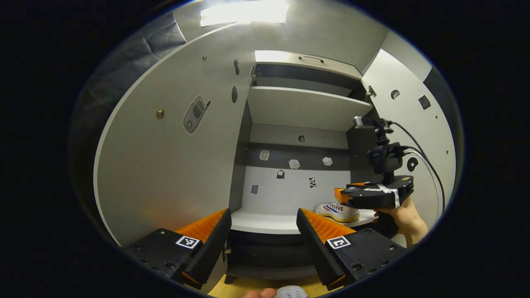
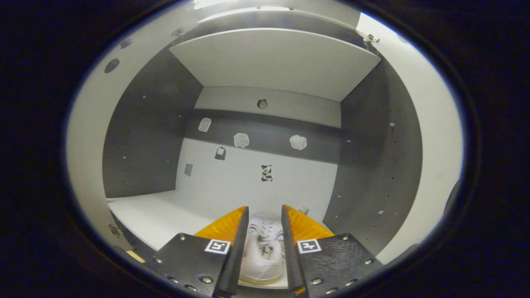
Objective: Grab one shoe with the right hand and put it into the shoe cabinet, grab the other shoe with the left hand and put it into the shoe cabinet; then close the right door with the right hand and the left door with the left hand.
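While both doors are seen standing open, the shoe cabinet is the largest thing before the cameras, its left door swung wide and its right door folded back on the far side. Inside, a white shelf is shown at the bottom of the compartment, with another board above it.

On the right part of that shelf one shoe is seen, white with coloured stripes; in the left gripper view it is found resting on the shelf just under the right gripper, which is held by a hand. In the right gripper view the right gripper is narrowed around the shoe, the fingers lying close at either side; whether both press on it cannot be told for certain, though a grip is judged likely.

The left gripper is held wide open with nothing between its fingers, in front of the cabinet.

At the lower edge of the left gripper view a white object is glimpsed on the floor, possibly the second shoe; too little is shown to be sure.

The first placement is judged nearly finished. The second shoe and both doors are left to be dealt with.
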Demonstrator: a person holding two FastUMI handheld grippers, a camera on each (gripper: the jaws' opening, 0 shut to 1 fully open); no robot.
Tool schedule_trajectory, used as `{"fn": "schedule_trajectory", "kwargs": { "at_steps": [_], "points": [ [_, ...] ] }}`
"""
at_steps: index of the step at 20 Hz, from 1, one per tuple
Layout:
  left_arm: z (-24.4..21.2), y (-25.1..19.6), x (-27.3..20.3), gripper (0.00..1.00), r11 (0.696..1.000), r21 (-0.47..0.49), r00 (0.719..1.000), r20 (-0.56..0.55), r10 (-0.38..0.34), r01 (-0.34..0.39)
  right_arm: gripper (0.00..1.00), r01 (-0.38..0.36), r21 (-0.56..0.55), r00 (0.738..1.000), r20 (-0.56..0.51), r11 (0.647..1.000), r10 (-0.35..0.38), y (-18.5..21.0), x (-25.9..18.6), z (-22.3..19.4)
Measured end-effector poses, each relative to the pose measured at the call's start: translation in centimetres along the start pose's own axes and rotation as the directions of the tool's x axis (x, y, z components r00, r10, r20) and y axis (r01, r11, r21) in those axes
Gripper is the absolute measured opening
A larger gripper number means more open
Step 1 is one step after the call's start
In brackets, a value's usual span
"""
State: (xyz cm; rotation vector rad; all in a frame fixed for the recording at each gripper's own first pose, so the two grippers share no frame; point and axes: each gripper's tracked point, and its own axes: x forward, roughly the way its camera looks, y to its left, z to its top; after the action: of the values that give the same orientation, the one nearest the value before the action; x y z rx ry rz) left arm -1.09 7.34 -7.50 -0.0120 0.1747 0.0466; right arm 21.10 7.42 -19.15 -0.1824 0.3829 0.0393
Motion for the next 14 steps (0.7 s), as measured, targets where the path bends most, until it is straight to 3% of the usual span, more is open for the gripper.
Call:
{"fn": "schedule_trajectory", "kwargs": {
  "at_steps": [5,6,10,14],
  "points": [
    [-0.7,0.1,0.4,0.96,1.000,0.011,1.000,-0.021,0.009,-0.009,0.44,-0.023,0.008,0.990,0.138,1.000,0.021,1.0,-7.4,2.8],
    [-0.9,0.1,0.5,0.96,1.000,0.015,1.000,-0.025,0.011,-0.010,0.48,-0.018,0.011,0.988,0.157,1.000,0.016,1.0,-9.2,2.7],
    [-1.5,-0.1,0.7,0.96,0.999,0.033,0.999,-0.044,0.016,-0.014,0.44,-0.024,0.067,0.981,0.194,0.997,0.010,0.5,-14.6,0.9],
    [-1.8,0.1,0.9,0.96,0.998,0.061,0.998,-0.047,0.030,-0.027,0.44,-0.017,0.102,0.978,0.209,0.995,-0.004,-0.9,-17.1,0.0]
  ]
}}
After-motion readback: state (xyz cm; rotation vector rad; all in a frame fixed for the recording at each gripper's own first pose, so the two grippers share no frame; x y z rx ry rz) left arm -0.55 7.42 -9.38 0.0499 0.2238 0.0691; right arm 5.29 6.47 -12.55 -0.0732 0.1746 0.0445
